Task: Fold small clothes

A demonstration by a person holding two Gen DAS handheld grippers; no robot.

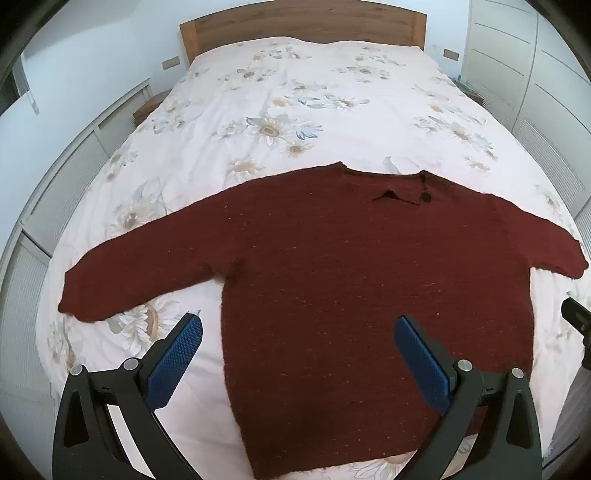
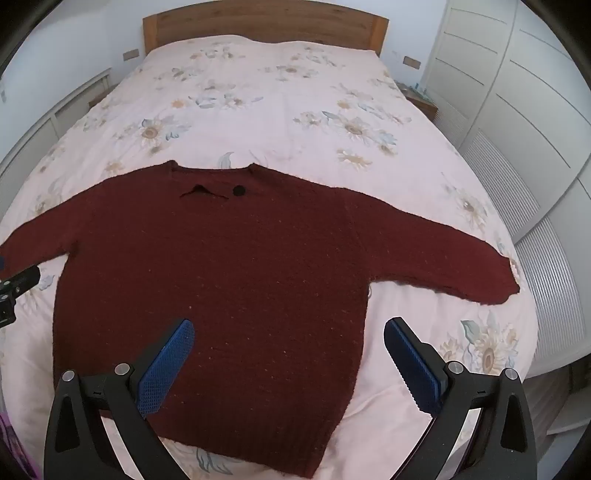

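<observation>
Left gripper (image 1: 297,326) spread fully wide, blue pads (image 1: 177,360) bare, nothing held, poised above the bed (image 1: 280,96). Ahead and below: dark red knitted sweater (image 1: 351,280) flat on the floral cover, neck away, both sleeves out sideways. Left pad over bare cover beside the sweater's left edge, right pad over its body. Further right, right gripper (image 2: 286,330) equally wide and empty, left pad over the knit, right pad over cover just past the right edge. Black button (image 2: 239,190) near the collar.

Floral bedspread (image 1: 280,110), wooden headboard (image 1: 303,22), seemingly white louvred wardrobes (image 2: 517,110).
</observation>
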